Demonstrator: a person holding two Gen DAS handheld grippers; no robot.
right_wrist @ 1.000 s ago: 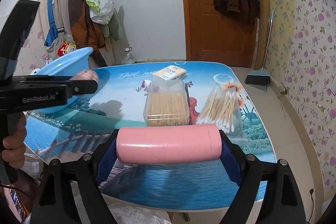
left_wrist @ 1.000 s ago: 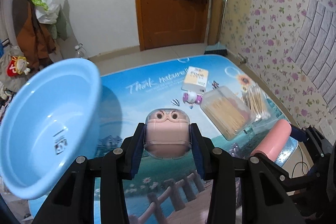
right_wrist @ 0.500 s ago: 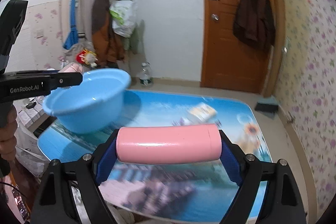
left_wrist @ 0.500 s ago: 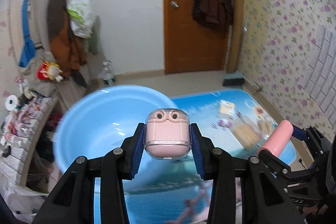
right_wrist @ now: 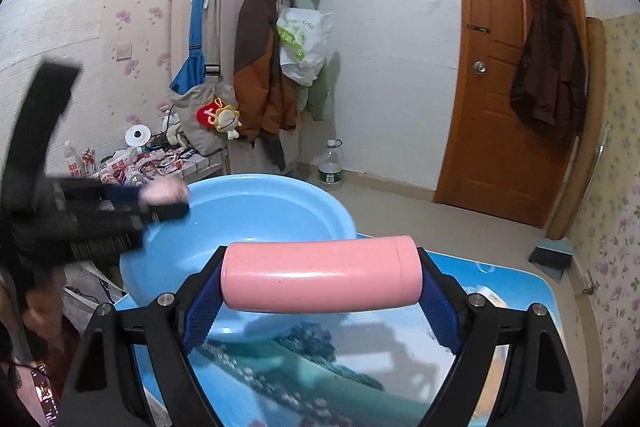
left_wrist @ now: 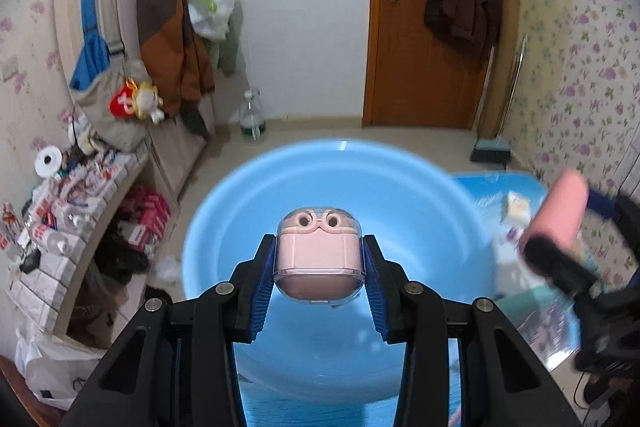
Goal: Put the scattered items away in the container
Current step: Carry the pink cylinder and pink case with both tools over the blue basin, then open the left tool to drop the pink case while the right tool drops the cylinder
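One light blue basin (left_wrist: pixel 400 211) sits on the picture-printed table (right_wrist: pixel 500 291), near the table's left end; the parts of its inner wall and floor that show hold nothing, though the held items hide much of it in both views. Above its bowl, in the left wrist view, the left gripper (left_wrist: pixel 319 273) pinches one pink case (left_wrist: pixel 319 263) between its blue pads, one pad on each side; the case sits in a clear shell and bears a moulded face with round glasses. The right gripper (right_wrist: pixel 320 277) clamps one pink cylinder (right_wrist: pixel 322 273) endwise, lying level across the jaws, with the basin's near rim just behind it. From the left wrist view the same cylinder appears at the right edge, blurred, over the table beside the basin. From the right wrist view the left gripper, also blurred, reaches over the basin's left rim. One small yellow packet (left_wrist: pixel 519 205) lies on the table to the right of the basin; other items near it are too smeared to count. Beyond stand one wooden door (right_wrist: pixel 508 99), one water bottle (right_wrist: pixel 330 166) on the floor and one broom (left_wrist: pixel 491 149).
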